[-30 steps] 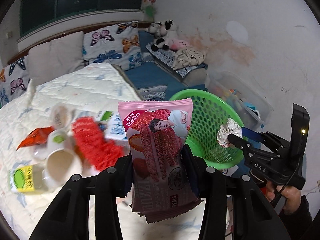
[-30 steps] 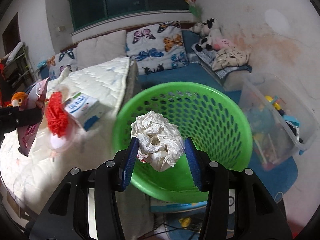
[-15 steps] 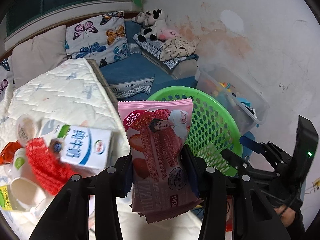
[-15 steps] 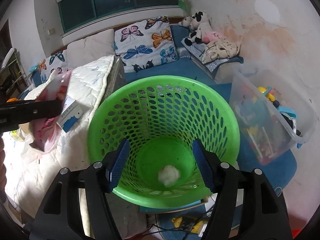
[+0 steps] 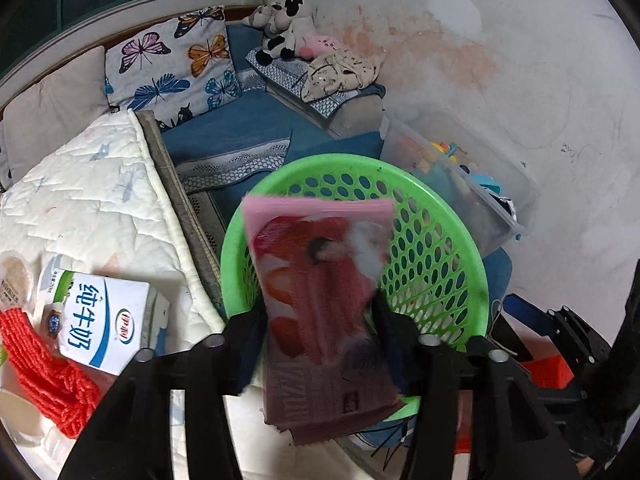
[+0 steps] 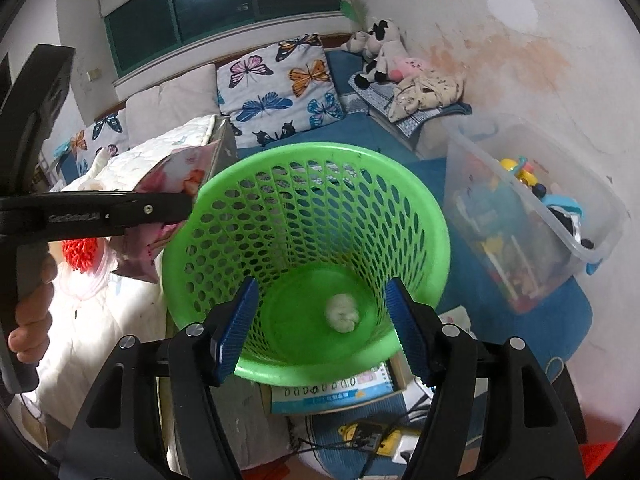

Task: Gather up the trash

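Observation:
A pink snack wrapper (image 5: 320, 280) hangs, blurred, between the fingers of my left gripper (image 5: 316, 320), just over the near rim of the green mesh basket (image 5: 452, 216). The jaws are opening and the wrapper looks to be slipping free of the pads. In the right wrist view the left gripper (image 6: 160, 208) and the wrapper (image 6: 180, 176) sit at the left rim of the basket (image 6: 320, 150). My right gripper (image 6: 322, 292) stands open over the basket with nothing between its blue pads. A crumpled white tissue (image 6: 341, 313) lies on the basket floor.
On the quilted mattress (image 5: 88, 200) left of the basket lie a milk carton (image 5: 100, 328) and a red knitted thing (image 5: 44, 364). A clear box of toys (image 6: 532, 216) stands to the right. A booklet (image 6: 332, 392) and a power strip (image 6: 368, 432) lie under the basket.
The right gripper opened and the tissue dropped to the basket floor. The left gripper carried the wrapper from over the mattress to the basket; its jaws have widened and the wrapper now blurs.

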`<action>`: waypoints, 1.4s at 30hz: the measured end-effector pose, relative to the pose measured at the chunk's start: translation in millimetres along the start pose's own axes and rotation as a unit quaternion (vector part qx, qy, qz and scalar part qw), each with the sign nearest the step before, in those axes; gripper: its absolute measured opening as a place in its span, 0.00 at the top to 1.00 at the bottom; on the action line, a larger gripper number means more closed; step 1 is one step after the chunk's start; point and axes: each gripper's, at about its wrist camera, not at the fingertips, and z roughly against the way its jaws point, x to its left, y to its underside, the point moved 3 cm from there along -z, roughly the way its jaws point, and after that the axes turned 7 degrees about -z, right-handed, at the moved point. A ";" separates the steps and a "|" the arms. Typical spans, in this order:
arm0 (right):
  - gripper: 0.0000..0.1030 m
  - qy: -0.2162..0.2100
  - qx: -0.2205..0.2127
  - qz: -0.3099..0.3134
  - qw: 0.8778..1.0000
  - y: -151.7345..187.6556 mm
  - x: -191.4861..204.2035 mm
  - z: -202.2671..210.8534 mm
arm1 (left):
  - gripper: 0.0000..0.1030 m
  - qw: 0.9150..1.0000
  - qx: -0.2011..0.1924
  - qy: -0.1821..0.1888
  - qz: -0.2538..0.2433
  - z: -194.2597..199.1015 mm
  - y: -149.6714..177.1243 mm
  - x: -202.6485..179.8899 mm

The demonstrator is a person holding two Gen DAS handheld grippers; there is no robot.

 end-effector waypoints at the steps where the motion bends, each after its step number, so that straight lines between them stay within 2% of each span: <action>1: 0.35 0.000 0.000 -0.002 1.000 1.0 -1.1 0.9 | 0.45 1.000 -0.002 0.001 0.000 -0.7 0.1 -1.1; 3: 0.35 0.000 0.000 -0.003 1.000 1.6 -1.2 1.7 | 0.43 1.000 -0.002 0.000 -0.004 -1.8 0.3 -3.6; 5: 0.35 -0.001 0.000 -0.005 1.000 2.7 -1.0 3.0 | 0.35 1.000 -0.001 0.000 -0.002 -2.0 1.2 -3.3; 7: 0.31 -0.003 -0.001 -0.004 1.000 2.7 1.8 4.9 | 0.35 1.000 -0.004 -0.001 -0.002 1.3 2.6 -2.6; 12: 0.29 -0.012 -0.007 0.005 1.000 1.3 13.1 10.8 | 0.35 1.000 -0.014 -0.010 0.004 17.8 9.4 7.6; 21: 0.26 -0.040 -0.009 0.033 0.999 0.2 58.4 14.2 | 0.35 0.997 -0.033 -0.062 0.040 62.9 40.9 58.3; 28: 0.26 -0.064 -0.007 0.055 0.996 -4.5 97.0 7.8 | 0.35 0.990 -0.050 -0.109 0.078 101.0 69.5 110.7; 36: 0.26 -0.103 0.005 0.088 0.991 -2.9 150.5 1.4 | 0.35 0.978 -0.060 -0.140 0.140 140.3 109.7 171.3; 42: 0.26 -0.134 0.022 0.114 0.984 10.6 191.3 -2.3 | 0.35 0.969 -0.060 -0.152 0.184 158.5 142.6 206.4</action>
